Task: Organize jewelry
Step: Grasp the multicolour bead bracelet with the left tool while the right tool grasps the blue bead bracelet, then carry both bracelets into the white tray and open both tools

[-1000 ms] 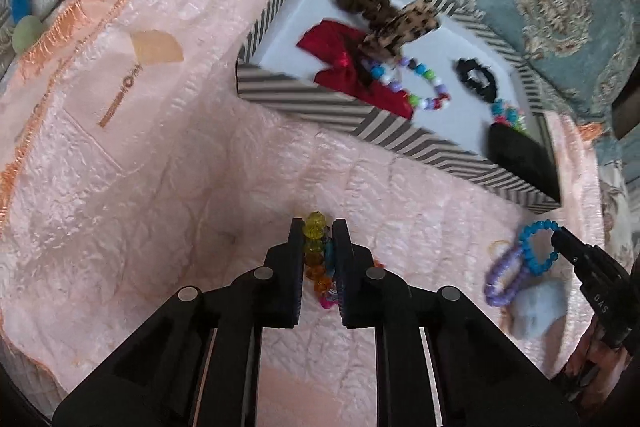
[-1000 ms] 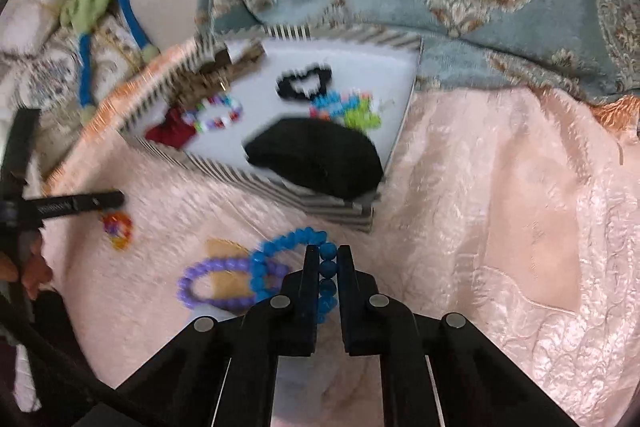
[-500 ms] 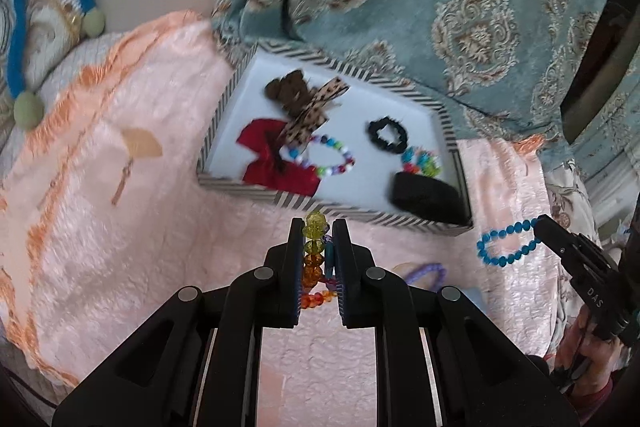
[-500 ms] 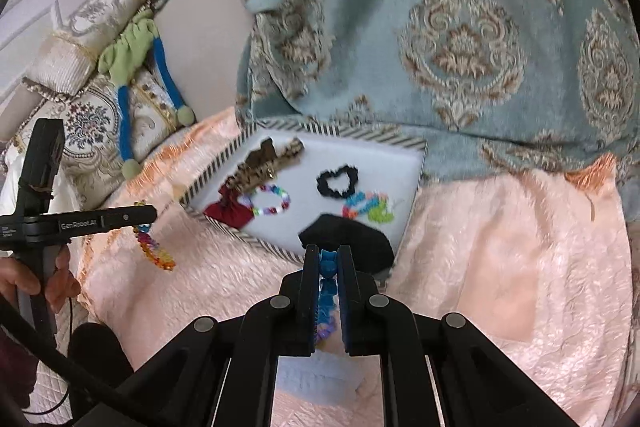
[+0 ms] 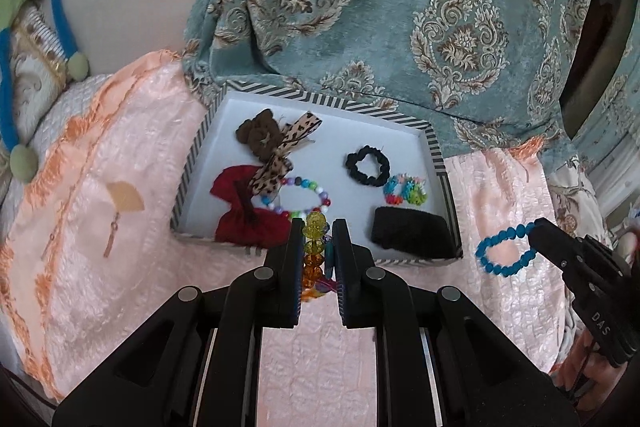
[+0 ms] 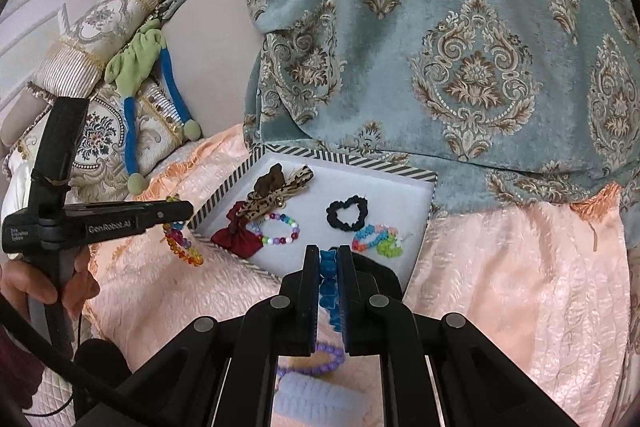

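Peach quilted bedspread (image 5: 120,227) underfoot of everything, fringed along its left edge, backed by a teal damask cushion (image 5: 440,7). From the left wrist: striped tray (image 5: 320,98) lying flat against the cushion's base, bare bedspread open to its left and along its near rim. Inside, a red bow (image 5: 240,211), a leopard-print bow (image 5: 280,155), a multicoloured bead bracelet (image 5: 316,191), a black scrunchie (image 5: 368,165) and a black pouch (image 5: 408,233) in the near right corner. Left hand-held gripper (image 5: 316,239) clamped on a rainbow bead bracelet (image 5: 314,223), raised before the tray's near rim. Right of the tray, a blue bead bracelet (image 5: 504,251) dangling from the right hand-held gripper (image 5: 540,231). From the right wrist: right hand-held gripper (image 6: 329,267) closed on that blue bracelet (image 6: 329,279), over the tray's (image 6: 352,159) near edge; purple bracelet (image 6: 316,361) lying on the bedspread (image 6: 520,287) below; wide clear bedspread to the right. Left hand-held gripper (image 6: 180,210) at the tray's left rim, rainbow bracelet (image 6: 182,245) hanging beneath.
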